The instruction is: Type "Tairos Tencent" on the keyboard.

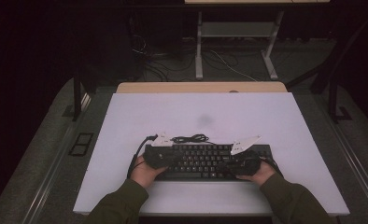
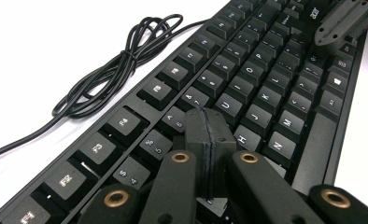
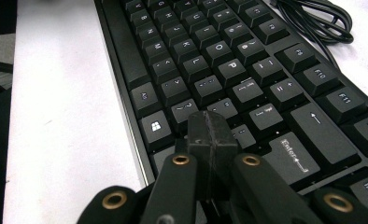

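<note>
Nearest the bottom edge of the high view, two forearms in olive sleeves come up from the lower middle of the frame, each hand holding a gripper over a black keyboard (image 1: 205,161). The left hand (image 1: 145,171) sits at lower centre-left, with the left gripper (image 1: 159,150) over the keyboard's left end; the right hand (image 1: 260,173) sits at lower centre-right, with the right gripper (image 1: 240,158) over the right part of the keys.

In the left gripper view, the left gripper (image 2: 205,122) has its two black jaws pressed flat together with nothing between them, the tips hanging just over the keys in the lower middle of the frame (near the H and 6 keys, though whether they touch a key cannot be told). The keyboard (image 2: 247,88) runs diagonally from lower left to upper right, and the other gripper shows as a grey shape at the far upper right.

In the right gripper view, the right gripper (image 3: 209,125) is likewise pressed together on nothing, its tips over the keys left of the Enter key, at lower centre. The keyboard (image 3: 219,60) fills the middle and right of the frame.

Beyond the keys, a bundled black cable (image 1: 190,138) lies on the tabletop touching the keyboard's far edge; it shows at upper left in the left gripper view (image 2: 121,60) and upper right in the right gripper view (image 3: 320,21).

The white tabletop (image 1: 201,109) stretches bare toward the upper middle of the high view. Past it stand the legs of another desk (image 1: 199,46), with loose wires on the dark floor.
</note>
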